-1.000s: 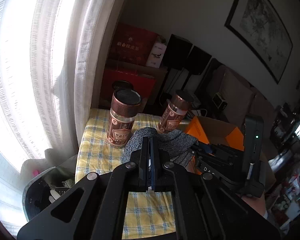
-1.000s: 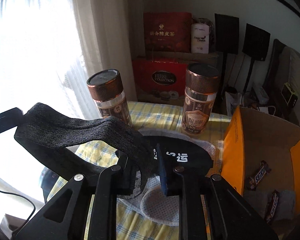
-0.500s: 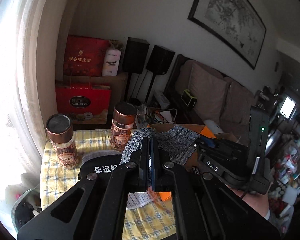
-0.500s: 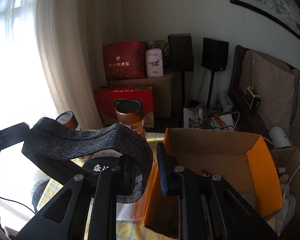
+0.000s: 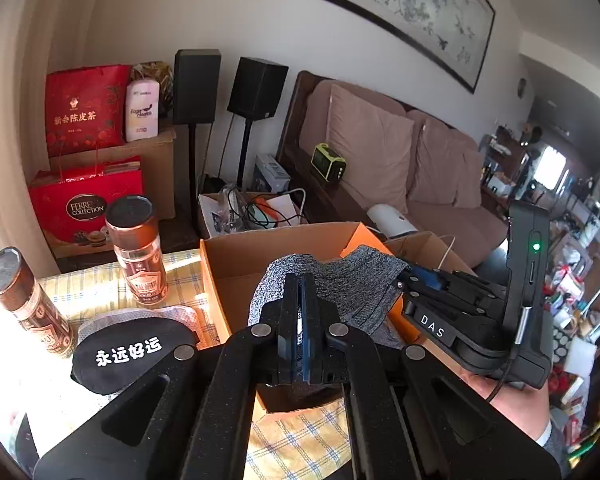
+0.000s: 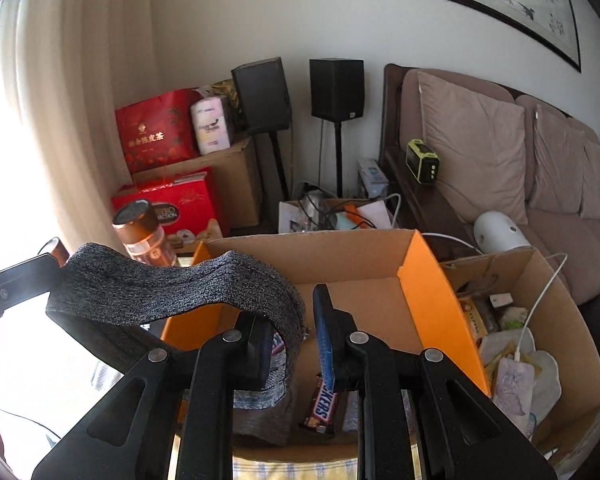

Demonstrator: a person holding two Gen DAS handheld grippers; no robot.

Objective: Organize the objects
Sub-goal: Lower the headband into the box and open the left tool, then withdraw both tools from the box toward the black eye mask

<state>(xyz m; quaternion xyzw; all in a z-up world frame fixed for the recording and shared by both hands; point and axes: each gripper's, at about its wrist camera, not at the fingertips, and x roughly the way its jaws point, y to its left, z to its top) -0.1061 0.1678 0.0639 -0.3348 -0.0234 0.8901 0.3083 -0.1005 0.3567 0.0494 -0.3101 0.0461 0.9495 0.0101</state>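
A grey knitted sock point(image 5: 332, 280) is stretched between both grippers, over the open orange-lined cardboard box point(image 5: 228, 264). My left gripper point(image 5: 300, 284) is shut on one end of it. In the right wrist view the sock point(image 6: 180, 284) drapes over the left finger of my right gripper point(image 6: 296, 312), whose jaws stand apart; the other end runs to the left gripper at the frame's left edge. The box point(image 6: 424, 280) lies below and holds a Snickers bar point(image 6: 322, 408) and a folded grey cloth point(image 6: 260, 408).
Two copper-lidded jars point(image 5: 136, 248) point(image 5: 24, 304) and a black sleep mask point(image 5: 128, 352) sit on the yellow checked tablecloth point(image 5: 300, 440) left of the box. A second cardboard box of clutter point(image 6: 520, 352) stands to the right. Sofa, speakers and red gift boxes lie behind.
Both grippers have carried the sock rightwards from over the tablecloth and sleep mask to over the orange box. The jars have slid to the left of both views.
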